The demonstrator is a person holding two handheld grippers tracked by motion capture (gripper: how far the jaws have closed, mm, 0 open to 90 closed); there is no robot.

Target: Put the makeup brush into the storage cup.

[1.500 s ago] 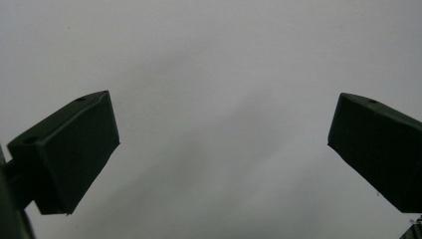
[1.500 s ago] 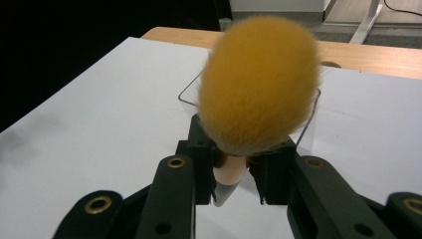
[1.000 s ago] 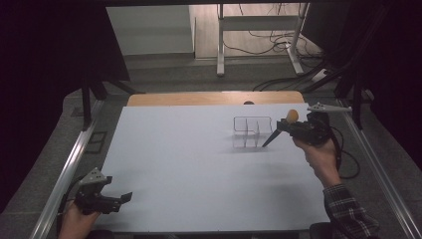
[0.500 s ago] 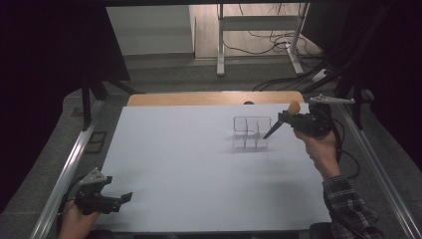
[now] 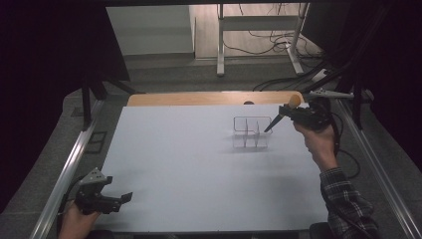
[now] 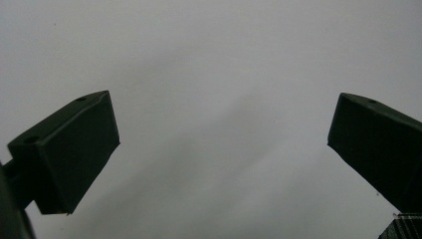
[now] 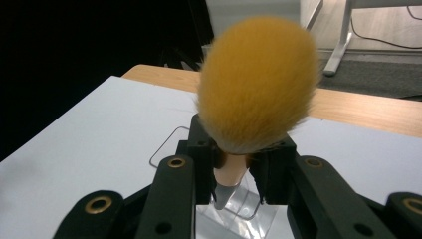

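A makeup brush with a fluffy orange head (image 7: 259, 79) and a dark pointed handle (image 5: 273, 124) is clamped in my right gripper (image 7: 233, 172), which is shut on its stem. In the high view the right gripper (image 5: 298, 113) hovers at the right rim of a clear divided organiser box (image 5: 252, 132), the handle tip slanting down over its right compartment. The brush head (image 5: 294, 101) points up and back. My left gripper (image 5: 122, 198) rests low at the table's front left corner, open, with bare white table between its fingers (image 6: 69, 149).
The white table top (image 5: 189, 164) spreads between the two hands. A wooden strip (image 5: 209, 98) runs along its far edge. Metal rails (image 5: 69, 164) flank both sides. Cables and a desk frame (image 5: 259, 30) lie on the floor beyond.
My right gripper with the brush has shifted right and slightly up and back, from over the box to its right rim. The left gripper has stayed where it was.
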